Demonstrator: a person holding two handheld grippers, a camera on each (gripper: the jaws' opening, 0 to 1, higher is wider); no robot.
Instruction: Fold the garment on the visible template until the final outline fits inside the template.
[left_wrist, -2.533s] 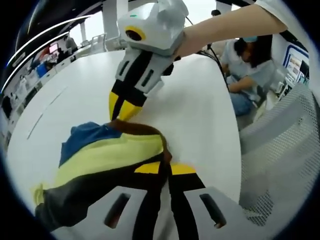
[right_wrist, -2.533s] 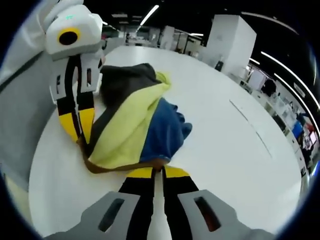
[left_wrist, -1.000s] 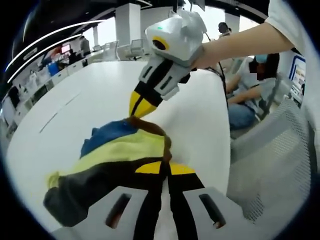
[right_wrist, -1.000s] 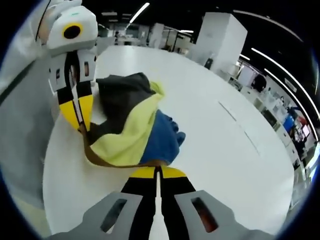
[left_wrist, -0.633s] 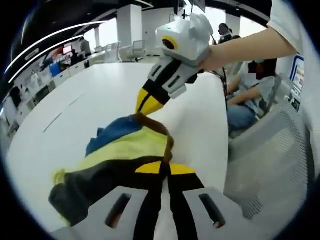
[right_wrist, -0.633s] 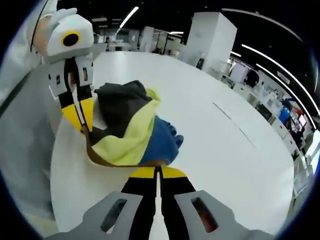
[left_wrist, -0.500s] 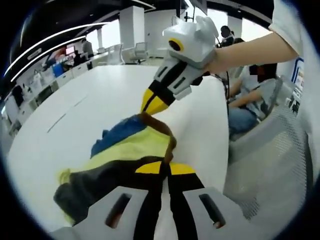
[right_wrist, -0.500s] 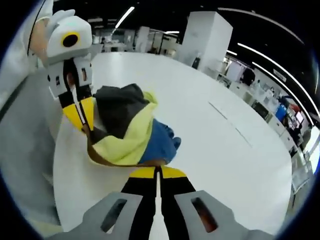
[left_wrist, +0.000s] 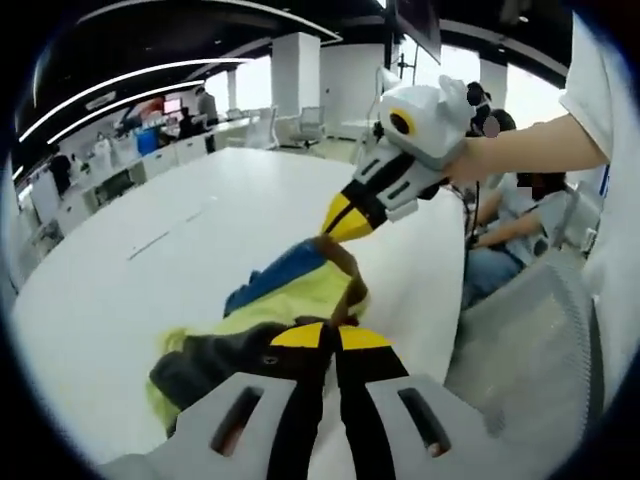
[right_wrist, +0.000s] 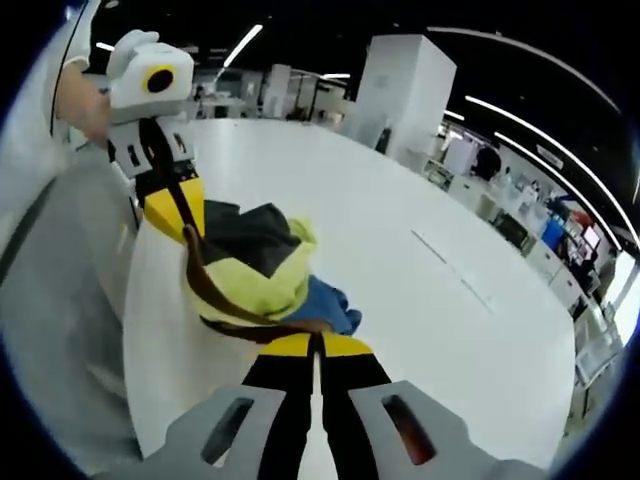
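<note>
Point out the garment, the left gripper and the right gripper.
garment (right_wrist: 262, 283): right gripper view, on its yellow panel.
left gripper (right_wrist: 186, 222): right gripper view, between the yellow fingertips pinching the brown edge.
right gripper (left_wrist: 340, 228): left gripper view, between the yellow fingertips at the garment's far end.

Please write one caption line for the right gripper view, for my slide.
Both tongs, right and left, shut on the brown edge of a yellow-blue-grey garment above the white table.

Both grippers, the left gripper (left_wrist: 325, 335) and the right gripper (right_wrist: 318, 345), have white bodies, slotted grey shells, black jaws with yellow tips; the person wears a white short sleeve (left_wrist: 590, 100).
</note>
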